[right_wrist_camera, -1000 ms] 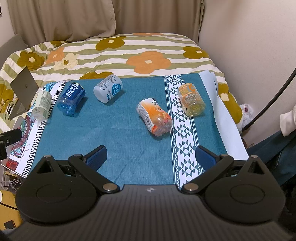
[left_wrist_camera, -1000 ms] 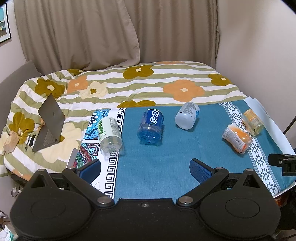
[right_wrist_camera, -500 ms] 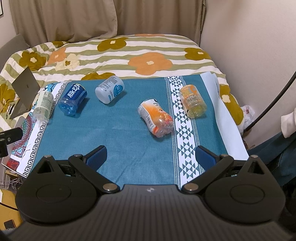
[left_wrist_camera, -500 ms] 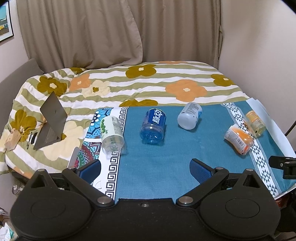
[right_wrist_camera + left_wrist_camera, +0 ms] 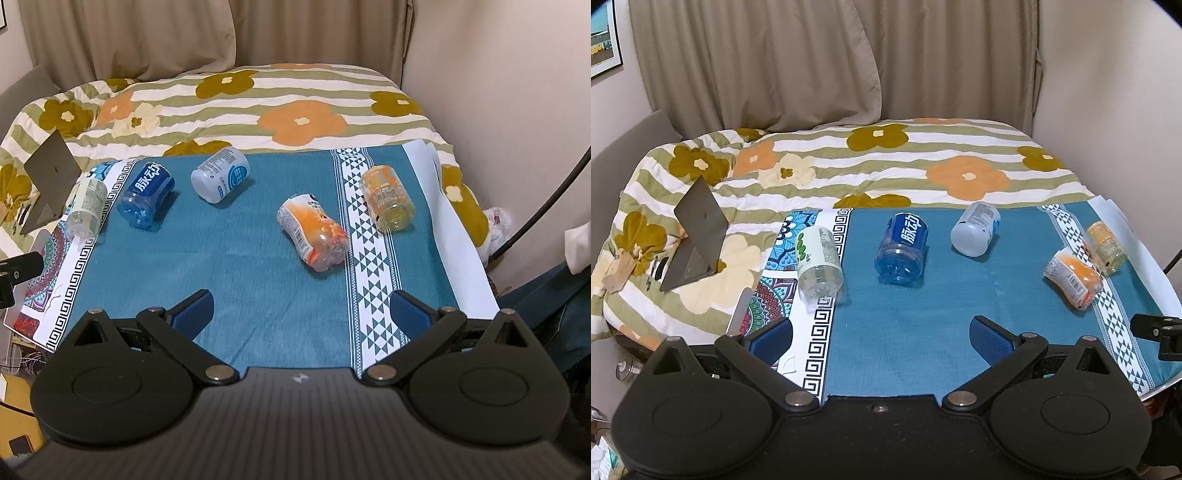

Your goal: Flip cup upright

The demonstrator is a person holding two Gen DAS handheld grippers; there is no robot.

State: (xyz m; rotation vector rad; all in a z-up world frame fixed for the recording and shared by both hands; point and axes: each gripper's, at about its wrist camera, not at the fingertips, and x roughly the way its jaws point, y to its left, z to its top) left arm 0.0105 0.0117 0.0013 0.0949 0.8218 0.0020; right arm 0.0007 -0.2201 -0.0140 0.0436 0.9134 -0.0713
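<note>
Several cut-bottle cups lie on their sides on a teal cloth (image 5: 923,325). From left: a clear green-label cup (image 5: 819,261) (image 5: 85,208), a blue cup (image 5: 903,246) (image 5: 146,194), a white cup (image 5: 976,229) (image 5: 221,173), an orange-label cup (image 5: 1073,277) (image 5: 314,232) and a yellow cup (image 5: 1106,247) (image 5: 387,197). My left gripper (image 5: 881,338) is open and empty, near the cloth's front edge, short of the green-label and blue cups. My right gripper (image 5: 301,312) is open and empty, short of the orange-label cup.
The cloth covers a board on a bed with a floral striped quilt (image 5: 886,166). A half-open grey laptop (image 5: 696,236) stands on the quilt at the left. Curtains (image 5: 812,62) and a wall close the back. The other gripper's tip shows at each view's edge.
Both cameras have drawn back and risen slightly, so the cups look a little farther away. The cups have not moved. Both grippers stay open.
</note>
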